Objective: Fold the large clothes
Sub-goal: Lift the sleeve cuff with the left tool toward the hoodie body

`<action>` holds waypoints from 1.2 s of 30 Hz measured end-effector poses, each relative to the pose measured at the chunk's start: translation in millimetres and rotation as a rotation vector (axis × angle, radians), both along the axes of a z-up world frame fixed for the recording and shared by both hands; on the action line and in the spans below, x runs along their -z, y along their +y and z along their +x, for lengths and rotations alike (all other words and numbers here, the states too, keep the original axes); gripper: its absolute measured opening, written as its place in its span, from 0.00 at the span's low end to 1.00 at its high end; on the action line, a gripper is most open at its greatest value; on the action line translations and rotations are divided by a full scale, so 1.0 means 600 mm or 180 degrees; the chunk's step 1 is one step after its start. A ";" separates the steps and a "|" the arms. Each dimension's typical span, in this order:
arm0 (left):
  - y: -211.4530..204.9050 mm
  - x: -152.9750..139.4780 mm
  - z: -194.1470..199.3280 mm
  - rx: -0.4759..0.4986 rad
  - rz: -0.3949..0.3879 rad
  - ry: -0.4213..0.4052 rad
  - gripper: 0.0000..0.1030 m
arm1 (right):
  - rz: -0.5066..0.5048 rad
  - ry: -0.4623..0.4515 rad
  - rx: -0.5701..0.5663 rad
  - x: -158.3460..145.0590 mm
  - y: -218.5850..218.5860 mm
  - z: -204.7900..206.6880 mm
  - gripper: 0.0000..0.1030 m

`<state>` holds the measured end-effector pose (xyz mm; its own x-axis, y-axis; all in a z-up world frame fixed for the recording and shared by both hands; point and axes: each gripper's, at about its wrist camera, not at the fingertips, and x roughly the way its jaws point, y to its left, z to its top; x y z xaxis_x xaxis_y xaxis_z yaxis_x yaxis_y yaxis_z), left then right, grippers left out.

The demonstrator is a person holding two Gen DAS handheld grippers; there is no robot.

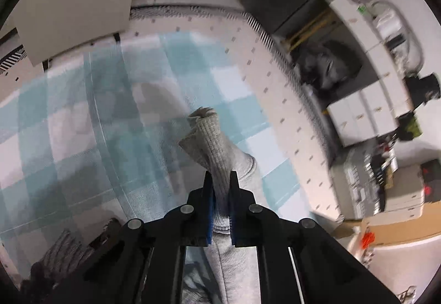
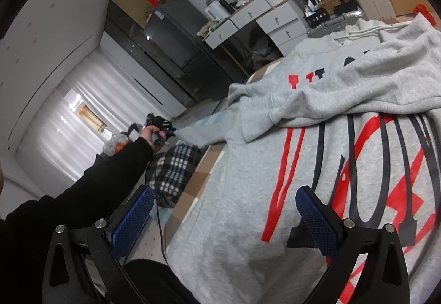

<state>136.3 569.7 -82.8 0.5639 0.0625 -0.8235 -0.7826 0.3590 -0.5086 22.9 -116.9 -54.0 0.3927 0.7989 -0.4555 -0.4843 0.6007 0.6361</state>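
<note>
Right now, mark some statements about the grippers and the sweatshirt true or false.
1. The left gripper is shut on the sleeve cuff. True.
2. The right gripper grips the sweatshirt. False: it is open, with nothing between its fingers.
3. The sweatshirt is plain grey. False: it bears red and black print.
4. The held sleeve stretches out away from the sweatshirt's body. True.
5. A checked blanket lies beyond the sweatshirt. True.
</note>
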 end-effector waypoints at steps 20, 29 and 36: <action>-0.247 -0.348 0.007 0.0870 0.0993 -0.1041 0.04 | 0.0424 -0.0232 0.0219 -0.053 -0.065 -0.026 1.00; -0.554 -0.461 0.047 0.1968 0.1146 -0.1285 0.04 | -0.0189 -0.0151 0.0374 -0.039 -0.052 -0.045 1.00; -0.814 -0.430 0.102 0.2904 0.1013 -0.1194 0.04 | -0.0607 0.0227 0.0598 0.002 -0.066 -0.020 1.00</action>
<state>197.3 81.3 175.4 0.7229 -0.3332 -0.6053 0.0435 0.8962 -0.4414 11.1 -156.6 -55.2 0.4875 0.6122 -0.6225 -0.3111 0.7880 0.5313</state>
